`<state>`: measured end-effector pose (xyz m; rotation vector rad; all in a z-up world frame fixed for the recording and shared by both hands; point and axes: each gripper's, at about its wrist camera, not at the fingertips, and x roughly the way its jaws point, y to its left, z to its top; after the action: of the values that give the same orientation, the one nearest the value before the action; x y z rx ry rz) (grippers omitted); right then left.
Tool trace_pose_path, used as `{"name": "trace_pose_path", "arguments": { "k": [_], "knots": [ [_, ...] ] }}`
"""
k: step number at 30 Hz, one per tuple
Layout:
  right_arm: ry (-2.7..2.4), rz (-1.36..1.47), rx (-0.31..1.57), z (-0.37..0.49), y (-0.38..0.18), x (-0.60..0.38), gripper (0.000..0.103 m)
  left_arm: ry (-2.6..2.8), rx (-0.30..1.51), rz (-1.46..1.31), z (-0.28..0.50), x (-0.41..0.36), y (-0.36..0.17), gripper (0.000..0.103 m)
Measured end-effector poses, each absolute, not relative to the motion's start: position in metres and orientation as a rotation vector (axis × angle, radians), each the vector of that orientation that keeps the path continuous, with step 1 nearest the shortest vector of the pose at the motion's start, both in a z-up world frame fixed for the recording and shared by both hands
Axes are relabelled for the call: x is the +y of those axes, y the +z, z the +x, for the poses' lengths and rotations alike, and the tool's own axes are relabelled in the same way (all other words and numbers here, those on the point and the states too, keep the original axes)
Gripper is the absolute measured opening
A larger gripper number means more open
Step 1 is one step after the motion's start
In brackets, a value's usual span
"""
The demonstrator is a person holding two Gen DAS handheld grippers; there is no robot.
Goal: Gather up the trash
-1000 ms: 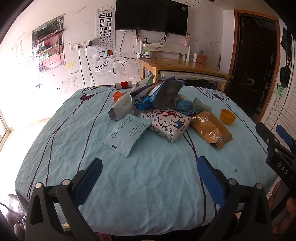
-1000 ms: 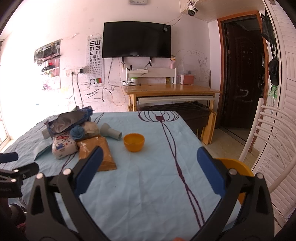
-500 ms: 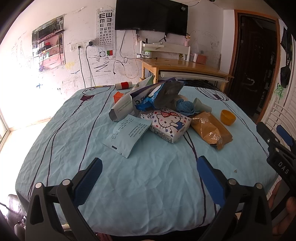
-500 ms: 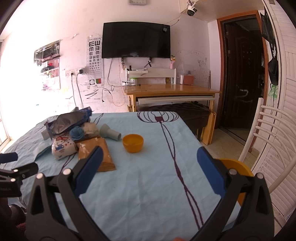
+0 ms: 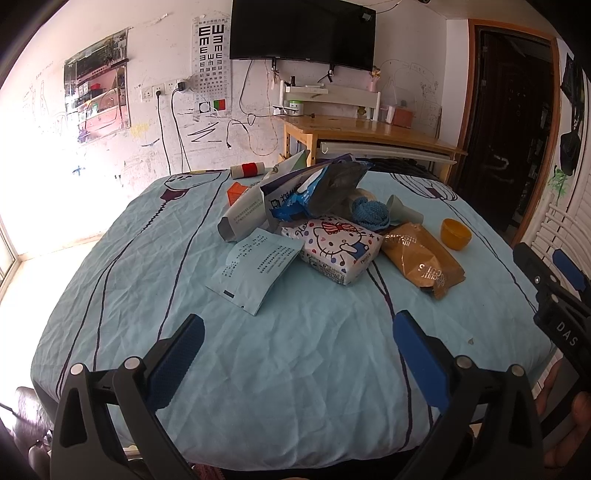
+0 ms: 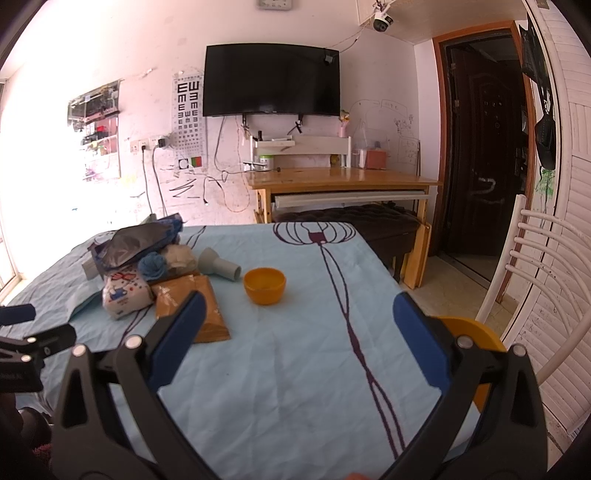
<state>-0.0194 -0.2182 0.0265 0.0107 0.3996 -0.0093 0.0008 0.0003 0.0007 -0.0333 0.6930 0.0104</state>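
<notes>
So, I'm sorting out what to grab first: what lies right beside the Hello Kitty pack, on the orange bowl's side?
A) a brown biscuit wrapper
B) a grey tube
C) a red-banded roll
A: the brown biscuit wrapper lies against the Hello Kitty pack, between it and the orange bowl.

"DAS" on right tongs (image 5: 565, 295); brown wrapper (image 5: 421, 258) perhaps "BISCUITS".

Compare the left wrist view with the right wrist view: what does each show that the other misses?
Only the left wrist view shows the pale blue printed packet and the red-banded roll. Only the right shows the white chair and a security camera. Both show the Hello Kitty pack, brown biscuit bag, orange bowl, and both open grippers: left gripper, right gripper.
</notes>
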Motion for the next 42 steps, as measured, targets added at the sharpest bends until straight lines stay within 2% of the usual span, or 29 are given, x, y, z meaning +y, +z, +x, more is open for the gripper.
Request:
{"name": "trace_pose_path", "arguments": {
  "k": [21,27,33,42],
  "knots": [
    [-0.006,0.011,0.406,-0.020,0.026,-0.218,0.097,0.019,0.691,-0.030,0.003,0.002,0.001,0.097],
    [0.009,0.050,0.430,-0.005,0.039,-0.236,0.097,0.069,0.711,-0.096,0.042,0.049,0.019,0.097],
    [0.123,0.139,0.585,0.038,0.044,-0.253,0.097,0.092,0.802,-0.099,0.086,0.076,0.019,0.097],
    [0.268,0.282,0.791,0.103,0.039,-0.256,0.097,-0.057,0.940,-0.068,0.117,0.056,-0.001,0.097]
  ]
}}
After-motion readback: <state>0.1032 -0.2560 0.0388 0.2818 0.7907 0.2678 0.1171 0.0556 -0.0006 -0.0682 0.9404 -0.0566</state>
